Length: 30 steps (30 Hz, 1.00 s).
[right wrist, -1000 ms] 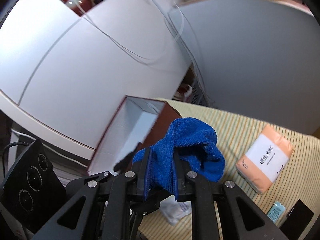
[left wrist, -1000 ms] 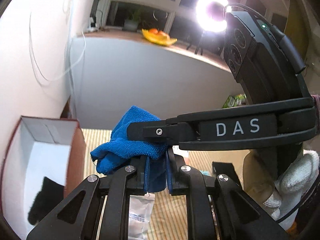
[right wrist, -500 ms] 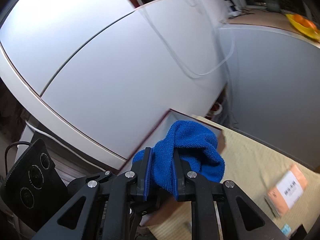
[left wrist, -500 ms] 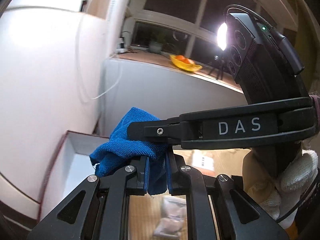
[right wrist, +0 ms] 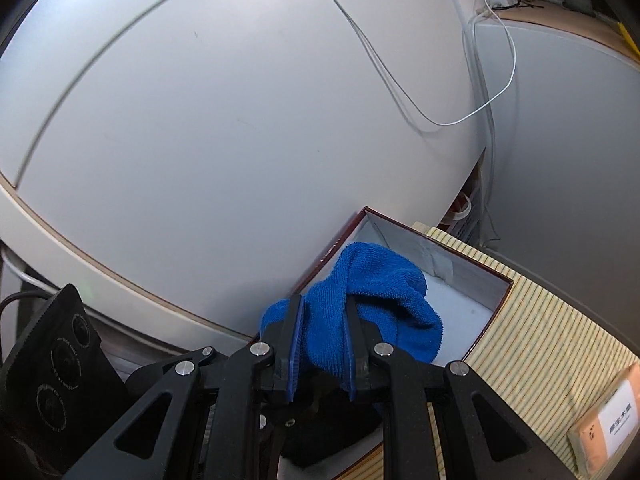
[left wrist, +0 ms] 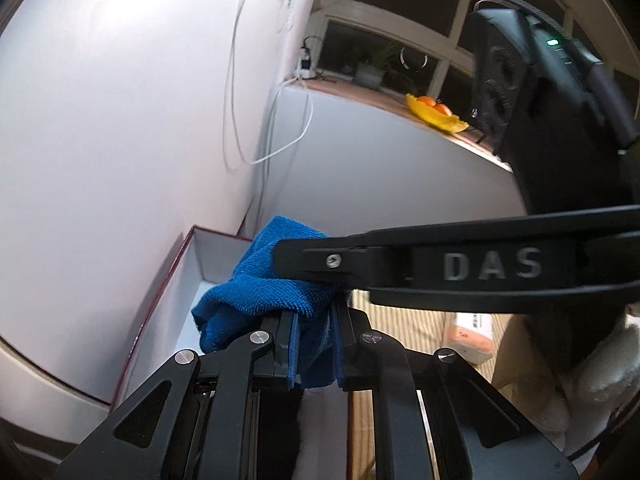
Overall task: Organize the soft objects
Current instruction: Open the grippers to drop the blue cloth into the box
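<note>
Blue terry cloth (right wrist: 372, 304), bunched between both grippers' fingers (right wrist: 294, 344).

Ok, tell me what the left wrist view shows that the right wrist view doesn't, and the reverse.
Only the left wrist view shows the window sill with the yellow fruit bowl, the potted plant and the right gripper side-on, marked DAS. Only the right wrist view shows the box's far corner and a black item lying in it. Both show the blue cloth pinched by both grippers over the white-lined box, the striped mat and the orange tissue pack.
</note>
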{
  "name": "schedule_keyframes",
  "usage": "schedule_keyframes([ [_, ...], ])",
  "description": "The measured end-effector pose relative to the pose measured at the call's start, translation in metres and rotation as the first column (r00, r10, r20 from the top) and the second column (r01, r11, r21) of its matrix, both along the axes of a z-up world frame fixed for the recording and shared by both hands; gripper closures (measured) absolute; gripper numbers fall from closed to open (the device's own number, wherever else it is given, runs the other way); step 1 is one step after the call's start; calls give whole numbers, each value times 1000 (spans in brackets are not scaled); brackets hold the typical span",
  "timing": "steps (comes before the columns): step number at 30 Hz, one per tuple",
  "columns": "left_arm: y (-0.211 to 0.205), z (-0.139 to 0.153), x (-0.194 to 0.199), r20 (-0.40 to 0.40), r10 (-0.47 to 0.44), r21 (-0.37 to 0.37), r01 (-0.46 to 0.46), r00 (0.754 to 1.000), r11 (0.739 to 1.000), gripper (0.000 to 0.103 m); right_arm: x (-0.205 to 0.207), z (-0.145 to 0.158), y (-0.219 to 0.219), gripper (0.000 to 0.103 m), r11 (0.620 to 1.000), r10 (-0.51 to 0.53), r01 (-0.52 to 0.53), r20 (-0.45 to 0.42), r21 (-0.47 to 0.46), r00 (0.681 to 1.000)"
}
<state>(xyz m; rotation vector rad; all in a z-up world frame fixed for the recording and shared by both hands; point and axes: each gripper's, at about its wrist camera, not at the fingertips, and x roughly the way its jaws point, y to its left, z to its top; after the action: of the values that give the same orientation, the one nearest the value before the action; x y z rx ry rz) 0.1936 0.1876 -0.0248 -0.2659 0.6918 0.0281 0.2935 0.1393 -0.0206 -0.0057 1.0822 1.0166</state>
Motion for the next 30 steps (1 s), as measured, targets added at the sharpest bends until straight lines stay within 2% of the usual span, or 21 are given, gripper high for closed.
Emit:
schedule_keyframes([
  [2, 2, -7, 1, -30, 15, -5, -15, 999, 1000, 83, 0, -3, 2, 74, 1000, -6, 6, 12, -19, 1000],
  [3, 5, -10, 0, -41, 28, -11, -28, 999, 1000, 73, 0, -3, 1, 59, 999, -16, 17, 29, -28, 999],
  [4, 7, -14, 0, -57, 41, -26, -43, 998, 999, 68, -1, -2, -1, 46, 999, -32, 34, 52, -36, 998],
  [5, 8, -15, -1, -62, 45, -33, -47, 997, 998, 62, 0, -1, -4, 43, 999, -39, 41, 62, -36, 997],
  [11, 1, -11, -26, -43, 36, -45, -38, 998, 998, 63, -4, 14, -33, 42, 995, -87, 91, 106, -32, 991],
  [17, -14, 4, -43, 11, -7, -67, 8, 1000, 998, 63, -17, 34, -90, 42, 990, -131, 139, 164, -34, 978],
  [21, -35, 12, -56, 50, -55, -66, 59, 997, 996, 62, -31, 42, -149, 42, 980, -188, 196, 201, -21, 961],
  [27, -74, 12, -70, 76, -155, -108, 162, 985, 981, 62, -60, 40, -251, 42, 957, -291, 284, 169, 61, 942],
  [29, -90, 9, -73, 71, -193, -130, 201, 979, 971, 61, -73, 39, -284, 37, 943, -332, 320, 173, 90, 927],
  [30, -96, 8, -74, 68, -207, -139, 215, 976, 967, 57, -81, 38, -300, 31, 935, -353, 340, 181, 101, 918],
])
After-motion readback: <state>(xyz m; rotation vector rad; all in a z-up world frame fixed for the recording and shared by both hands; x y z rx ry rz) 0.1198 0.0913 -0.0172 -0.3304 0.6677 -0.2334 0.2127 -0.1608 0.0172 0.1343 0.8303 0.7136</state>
